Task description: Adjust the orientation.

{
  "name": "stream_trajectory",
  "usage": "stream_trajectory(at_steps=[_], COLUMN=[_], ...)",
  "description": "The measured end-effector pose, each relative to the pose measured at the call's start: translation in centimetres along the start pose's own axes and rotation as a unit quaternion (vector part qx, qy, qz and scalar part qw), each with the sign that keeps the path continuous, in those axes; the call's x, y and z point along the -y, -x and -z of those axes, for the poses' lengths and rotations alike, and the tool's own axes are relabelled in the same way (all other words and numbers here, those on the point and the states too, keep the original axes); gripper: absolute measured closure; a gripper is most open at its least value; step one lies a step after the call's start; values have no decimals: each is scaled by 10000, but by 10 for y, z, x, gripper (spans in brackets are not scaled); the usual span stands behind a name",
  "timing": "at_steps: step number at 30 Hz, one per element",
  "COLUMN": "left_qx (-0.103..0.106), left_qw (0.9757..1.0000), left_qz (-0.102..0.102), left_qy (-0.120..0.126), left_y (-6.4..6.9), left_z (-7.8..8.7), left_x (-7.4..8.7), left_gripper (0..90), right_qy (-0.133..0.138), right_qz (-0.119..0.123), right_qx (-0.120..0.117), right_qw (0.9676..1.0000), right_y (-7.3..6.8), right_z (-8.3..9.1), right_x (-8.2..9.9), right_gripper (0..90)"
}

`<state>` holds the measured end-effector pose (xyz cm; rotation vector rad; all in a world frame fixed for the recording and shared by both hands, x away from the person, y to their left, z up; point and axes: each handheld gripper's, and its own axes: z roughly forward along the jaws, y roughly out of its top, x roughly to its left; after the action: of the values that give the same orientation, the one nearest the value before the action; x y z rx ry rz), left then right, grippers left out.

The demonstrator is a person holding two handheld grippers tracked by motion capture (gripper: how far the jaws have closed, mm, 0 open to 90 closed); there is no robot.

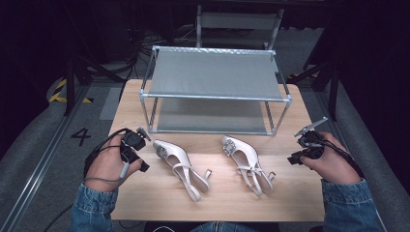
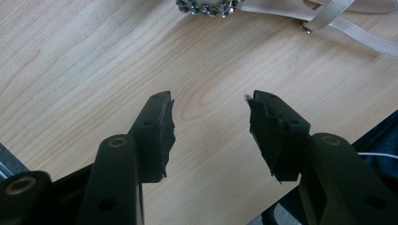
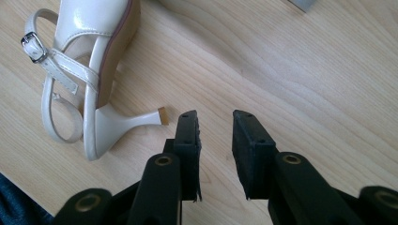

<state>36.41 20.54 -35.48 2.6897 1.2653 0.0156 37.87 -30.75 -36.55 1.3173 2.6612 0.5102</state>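
On the tabletop, before a two-level rack, two white heeled shoes lie tipped. The left claw gapes wide and empty; the right claw is narrowly parted and empty, beside a thin heel. A grasp on loose straps could slip or twist.

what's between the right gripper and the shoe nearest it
Nothing visible. In the right gripper view, bare table separates the open right gripper from the heel tip of the right shoe, which lies on its side just left of the jaws.
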Motion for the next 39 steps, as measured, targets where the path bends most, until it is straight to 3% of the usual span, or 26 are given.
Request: stream_trajectory(at_steps=[2,6,9,11,13,22,23,30,35,39], left_qx=[18,-86,-44,104,102,219,189,266,320,111], left_qw=[10000,9999,10000,9998,9995,9980,9972,9954,9949,9938], left_qz=[-71,37,33,-79,-179,-561,-651,-824,-880,-1047], left_qy=[-23,-103,47,170,254,195,303,419,372,360], left_y=[0,2,7,12,16,34,36,43,45,49], left_z=[0,-4,-5,-5,-7,-16,-20,-33,-46,-58], left_x=[-1,-4,-9,-13,-15,-25,-26,-30,-34,-37], left_gripper=[501,438,430,424,422,436,437,484,485,446], right_qy=[-9,-127,-156,-157,-167,-243,-257,-298,-296,-342], right_qz=[-30,30,30,10,-2,-44,-26,-11,-26,-24], right_qx=[-13,46,-16,-34,-66,-189,-215,-303,-315,-344], right_qw=[10000,9999,9999,9999,9998,9995,9994,9991,9991,9988], right_y=[0,1,1,0,1,-1,-1,-1,0,0], right_z=[0,-9,-15,-16,-18,-23,-24,-30,-30,-33], right_x=[1,2,1,1,1,0,0,-2,-2,-2], right_gripper=[709,700,693,684,679,676,673,664,661,637])
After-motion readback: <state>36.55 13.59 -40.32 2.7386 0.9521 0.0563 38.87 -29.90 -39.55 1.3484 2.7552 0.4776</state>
